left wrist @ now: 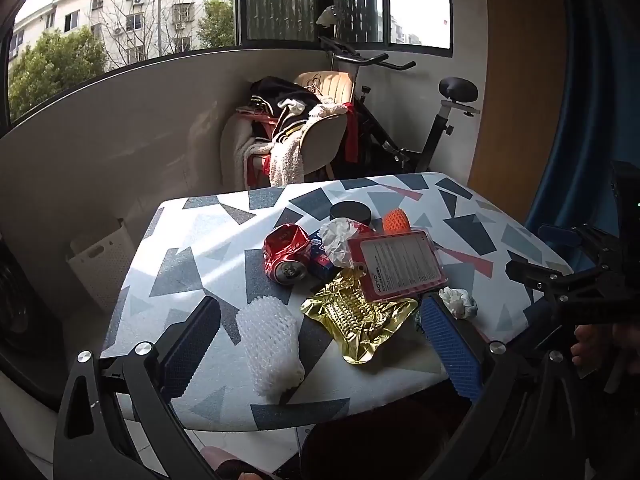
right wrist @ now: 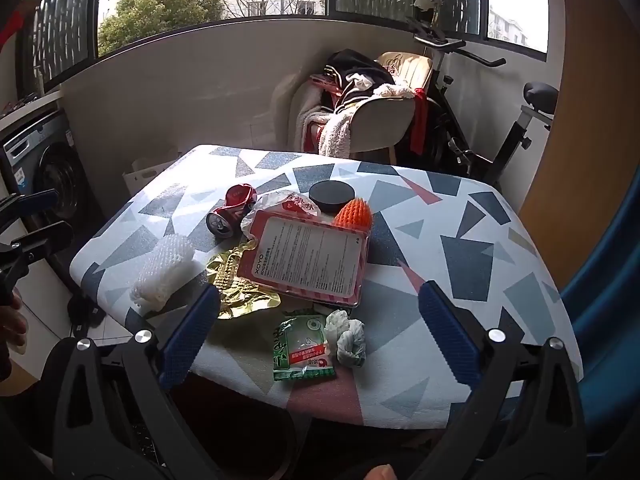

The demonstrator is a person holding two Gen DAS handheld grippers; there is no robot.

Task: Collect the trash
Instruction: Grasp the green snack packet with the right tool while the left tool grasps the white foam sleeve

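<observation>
Trash lies in a heap on a table [left wrist: 192, 240] [right wrist: 480, 264] with a geometric-print cloth. I see a crushed red can [left wrist: 286, 254] [right wrist: 230, 216], a white foam net [left wrist: 272, 348] [right wrist: 164, 276], a gold foil wrapper [left wrist: 356, 318] [right wrist: 240, 280], a red-edged plastic package [left wrist: 398, 264] [right wrist: 308, 260], an orange foam net [left wrist: 396, 222] [right wrist: 354, 212], a black round lid [left wrist: 351, 212] [right wrist: 332, 196], a green snack packet [right wrist: 302, 346] and a crumpled tissue [left wrist: 458, 302] [right wrist: 346, 338]. My left gripper [left wrist: 320, 344] is open above the near edge, around the white net and foil. My right gripper [right wrist: 320, 336] is open over the green packet and tissue.
A chair piled with clothes [left wrist: 292, 132] [right wrist: 360, 100] and an exercise bike [left wrist: 420, 120] [right wrist: 480, 120] stand behind the table. A white perforated basket [left wrist: 102, 264] sits on the floor at the left, next to a washing machine [right wrist: 44, 176]. A blue surface [right wrist: 608, 280] borders the right.
</observation>
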